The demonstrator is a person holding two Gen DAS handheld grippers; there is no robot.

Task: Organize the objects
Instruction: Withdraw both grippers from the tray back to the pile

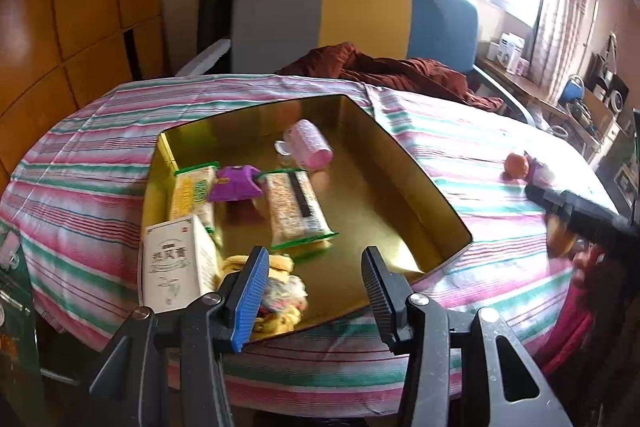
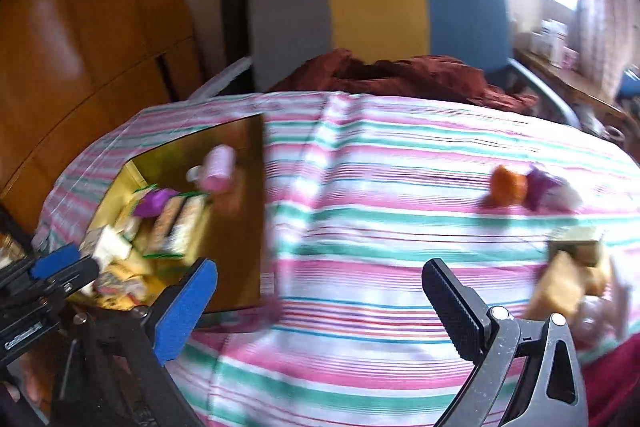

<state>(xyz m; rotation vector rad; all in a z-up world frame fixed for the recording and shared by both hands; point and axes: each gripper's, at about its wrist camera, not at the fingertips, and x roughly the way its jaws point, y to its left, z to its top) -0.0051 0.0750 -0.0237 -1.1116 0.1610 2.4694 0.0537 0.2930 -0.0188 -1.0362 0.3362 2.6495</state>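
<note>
The desk (image 2: pixel 380 227) carries a gold tin (image 1: pixel 420 187) ahead of the left hand-held gripper (image 1: pixel 316 295), whose jaws stand apart, empty. The right hand-held gripper (image 2: pixel 320 307), also apart and empty, should slow down, then close squarely on the orange (image 2: pixel 506 185) ahead-right.

Left gripper (image 1: pixel 316 291) and right gripper (image 2: pixel 320 303): black plastic frames with silver screws, each bearing one blue ribbed pad and one black ribbed pad.
</note>
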